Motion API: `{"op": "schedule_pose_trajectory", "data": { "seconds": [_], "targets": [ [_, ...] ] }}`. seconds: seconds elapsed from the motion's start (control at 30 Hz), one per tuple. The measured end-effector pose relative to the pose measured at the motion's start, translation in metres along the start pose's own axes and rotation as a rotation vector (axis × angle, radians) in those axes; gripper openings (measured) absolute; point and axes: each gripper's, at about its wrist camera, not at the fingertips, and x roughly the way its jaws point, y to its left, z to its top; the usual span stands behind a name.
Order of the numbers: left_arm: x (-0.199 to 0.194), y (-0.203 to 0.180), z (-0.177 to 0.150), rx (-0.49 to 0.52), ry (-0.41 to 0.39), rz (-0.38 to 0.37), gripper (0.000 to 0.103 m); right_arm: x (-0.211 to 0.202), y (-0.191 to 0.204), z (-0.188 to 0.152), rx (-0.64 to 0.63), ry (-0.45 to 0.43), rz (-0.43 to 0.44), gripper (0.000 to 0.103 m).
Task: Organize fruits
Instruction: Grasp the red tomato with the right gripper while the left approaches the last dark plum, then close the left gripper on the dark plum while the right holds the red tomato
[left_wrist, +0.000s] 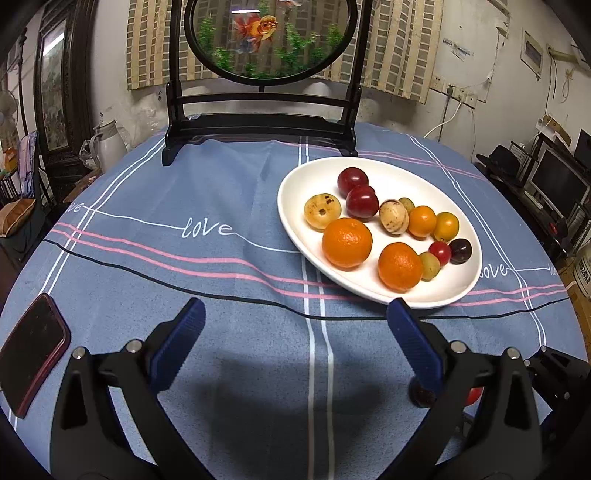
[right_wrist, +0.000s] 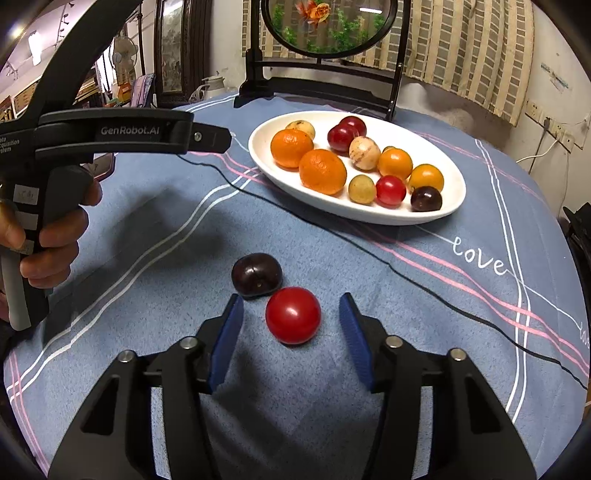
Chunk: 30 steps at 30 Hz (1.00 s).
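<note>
A white oval plate (right_wrist: 453, 184) holds several fruits: two oranges (right_wrist: 322, 171), dark red plums (right_wrist: 341, 137), small yellow and red ones. On the cloth in front of it lie a red cherry tomato (right_wrist: 293, 315) and a dark plum (right_wrist: 256, 275), touching each other. My right gripper (right_wrist: 291, 301) is open around the tomato, with a gap showing on each side of it. My left gripper (left_wrist: 295, 310) is open over bare cloth, left of the plate (left_wrist: 286, 206). The dark plum (left_wrist: 423, 395) peeks out behind its right finger.
A blue "love" tablecloth (right_wrist: 424, 332) covers the round table. A black stand with a goldfish screen (left_wrist: 262, 122) rises behind the plate. A red-cased phone (left_wrist: 31, 350) lies at the left edge. A hand (right_wrist: 55, 236) holds the left tool's handle.
</note>
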Motion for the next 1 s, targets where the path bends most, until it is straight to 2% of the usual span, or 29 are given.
{"op": "schedule_pose_trajectory", "data": {
  "seconds": [0.1, 0.23, 0.4, 0.47, 0.5, 0.6, 0.67, 0.73, 0.8, 0.83, 0.9, 1.0],
  "targets": [
    [0.000, -0.001, 0.000, 0.006, -0.002, 0.004, 0.100, 0.003, 0.000, -0.001, -0.003, 0.011, -0.001, 0.046],
    [0.000, -0.001, 0.000, 0.004, -0.003, 0.001, 0.100, 0.007, -0.002, -0.002, 0.005, 0.035, 0.002, 0.032],
    [0.001, 0.000, -0.001, -0.001, 0.001, 0.001, 0.100, 0.001, -0.014, -0.001, 0.067, 0.006, 0.001, 0.032],
    [0.001, -0.002, -0.002, 0.005, 0.003, -0.022, 0.100, -0.003, -0.022, 0.001, 0.111, -0.021, -0.020, 0.032],
    [0.001, -0.005, -0.003, 0.020, 0.009, -0.039, 0.100, -0.005, -0.029, 0.002, 0.142, -0.032, -0.031, 0.032],
    [-0.001, -0.029, -0.012, 0.150, 0.027, -0.117, 0.099, -0.005, -0.043, 0.002, 0.220, -0.032, -0.035, 0.032],
    [-0.006, -0.052, -0.022, 0.271, 0.026, -0.171, 0.094, -0.003, -0.052, 0.000, 0.268, -0.016, -0.031, 0.032],
    [-0.008, -0.070, -0.033, 0.360, 0.049, -0.239, 0.084, -0.001, -0.056, -0.002, 0.288, -0.004, -0.037, 0.032],
    [-0.007, -0.081, -0.042, 0.417, 0.076, -0.274, 0.074, -0.001, -0.058, -0.003, 0.294, 0.001, -0.043, 0.032],
    [-0.005, -0.084, -0.046, 0.436, 0.090, -0.281, 0.066, -0.001, -0.058, -0.003, 0.293, 0.002, -0.045, 0.032],
    [0.000, -0.088, -0.051, 0.452, 0.123, -0.292, 0.057, -0.001, -0.057, -0.004, 0.290, 0.002, -0.045, 0.032],
    [0.006, -0.086, -0.052, 0.445, 0.147, -0.304, 0.049, -0.001, -0.056, -0.003, 0.289, 0.003, -0.044, 0.032]
  ]
}}
